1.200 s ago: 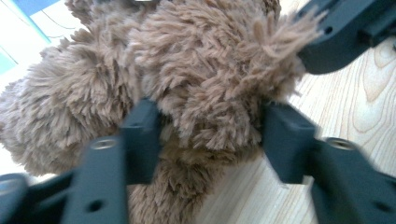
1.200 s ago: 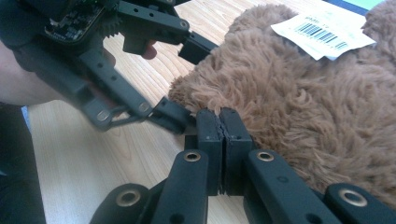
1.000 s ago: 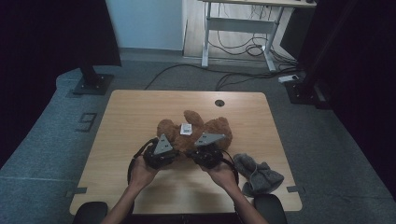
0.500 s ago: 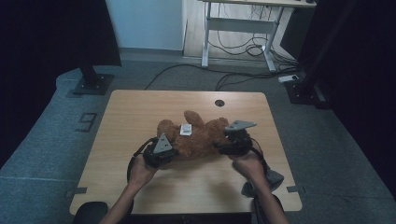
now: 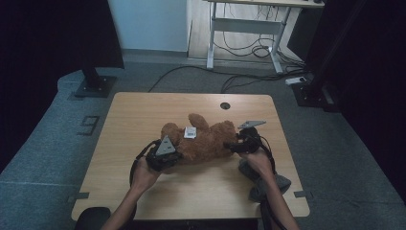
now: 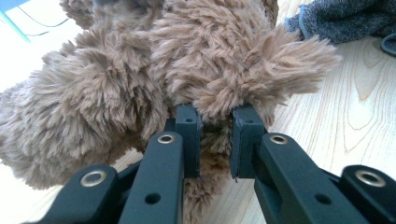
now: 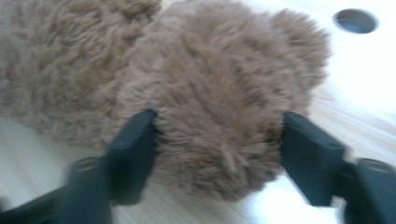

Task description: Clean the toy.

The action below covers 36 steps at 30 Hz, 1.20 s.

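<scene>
Right hand-held gripper (image 5: 233,147) shifted right, jaws opened astride teddy bear (image 5: 203,141) | left hand-held gripper (image 6: 214,135) clenched on fur, pads half buried

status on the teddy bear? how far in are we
Done: left hand-held gripper is clamped on a tuft of the teddy bear. In hand: right hand-held gripper has its jaws spread around the bear's other end, not visibly pinching. Left: closing that grip; the grey cloth lies untouched at the table edge.

High view overhead, far; both gripper views close, sharing teddy bear (image 5: 206,141).
</scene>
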Available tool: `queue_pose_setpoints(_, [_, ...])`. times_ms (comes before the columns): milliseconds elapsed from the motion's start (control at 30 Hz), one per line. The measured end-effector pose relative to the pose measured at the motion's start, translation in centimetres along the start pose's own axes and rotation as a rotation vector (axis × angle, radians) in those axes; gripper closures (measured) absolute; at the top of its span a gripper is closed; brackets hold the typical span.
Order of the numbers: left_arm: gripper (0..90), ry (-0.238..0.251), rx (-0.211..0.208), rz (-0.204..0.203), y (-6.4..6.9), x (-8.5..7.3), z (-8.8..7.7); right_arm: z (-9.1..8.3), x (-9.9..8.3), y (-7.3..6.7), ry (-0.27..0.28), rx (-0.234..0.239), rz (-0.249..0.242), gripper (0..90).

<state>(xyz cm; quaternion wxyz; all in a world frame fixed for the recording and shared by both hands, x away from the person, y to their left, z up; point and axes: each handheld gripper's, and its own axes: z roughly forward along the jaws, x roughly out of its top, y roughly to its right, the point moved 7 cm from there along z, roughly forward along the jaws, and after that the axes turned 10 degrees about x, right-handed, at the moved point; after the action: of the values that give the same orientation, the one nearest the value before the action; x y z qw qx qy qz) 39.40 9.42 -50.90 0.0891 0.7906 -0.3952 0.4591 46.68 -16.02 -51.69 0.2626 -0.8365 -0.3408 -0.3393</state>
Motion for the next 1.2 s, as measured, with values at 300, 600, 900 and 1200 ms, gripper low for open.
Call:
queue_pose_setpoints(300, [76.3,0.008,-0.015,-0.032,-0.3,-0.1,0.2,-0.2,-0.1,-0.1,0.007,-0.039,0.002,84.6])
queue_pose_setpoints(600, [78.1,0.057,-0.036,-0.089,-1.5,1.5,-1.8,-1.6,0.9,-1.9,0.006,-0.071,-0.033,86.6])
queue_pose_setpoints(900, [78.4,0.065,-0.094,-0.137,-0.6,2.7,-5.8,-5.4,2.0,-6.1,-0.017,-0.091,-0.1,86.8])
queue_pose_setpoints(1200, [78.1,0.006,-0.183,-0.168,1.3,3.1,-10.3,-8.6,0.7,-10.7,-0.022,-0.048,-0.107,86.8])
